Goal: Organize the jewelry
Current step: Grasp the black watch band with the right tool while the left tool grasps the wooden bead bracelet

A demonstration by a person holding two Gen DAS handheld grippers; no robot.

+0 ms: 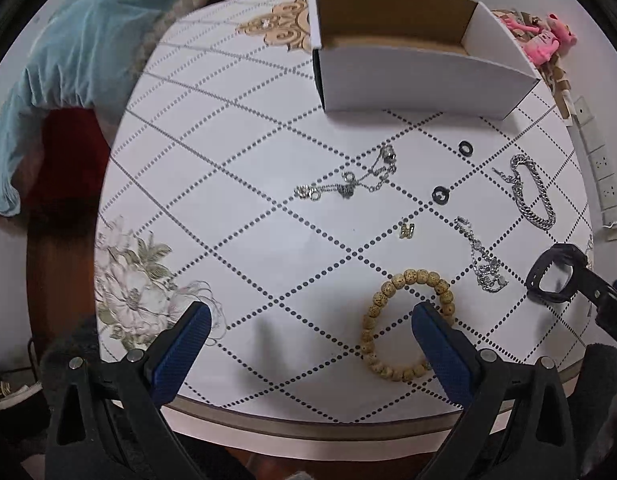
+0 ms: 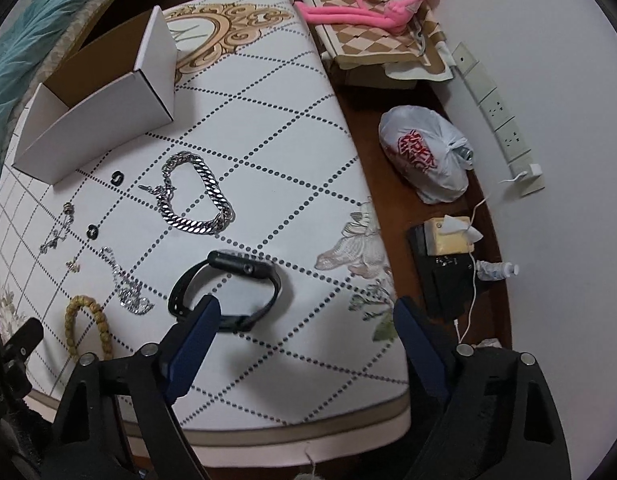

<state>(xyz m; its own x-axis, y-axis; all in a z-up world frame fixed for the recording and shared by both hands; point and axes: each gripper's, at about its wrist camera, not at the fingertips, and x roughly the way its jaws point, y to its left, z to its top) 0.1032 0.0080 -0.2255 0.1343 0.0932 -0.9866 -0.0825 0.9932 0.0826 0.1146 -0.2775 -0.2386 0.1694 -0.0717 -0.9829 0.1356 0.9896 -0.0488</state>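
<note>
Jewelry lies spread on the white patterned table [image 1: 236, 216]. A wooden bead bracelet [image 1: 392, 292] sits near the front edge, beside the right finger of my open left gripper [image 1: 312, 320]. A thin silver chain [image 1: 350, 184], two black rings [image 1: 441, 195], a small gold charm [image 1: 407, 231], a sparkly silver chain [image 1: 482, 260] and a thick silver curb bracelet [image 2: 196, 196] lie further in. A black watch [image 2: 228, 284] lies just ahead of my open right gripper [image 2: 304, 320], whose left finger overlaps its strap. An open white cardboard box [image 1: 412, 80] stands at the back.
Blue fabric [image 1: 76, 40] hangs at the far left. In the right wrist view, a pink plush toy [image 2: 372, 4], a tied white plastic bag [image 2: 424, 156], a tissue pack [image 2: 448, 236], a black box and a wall power strip [image 2: 496, 108] lie right of the table.
</note>
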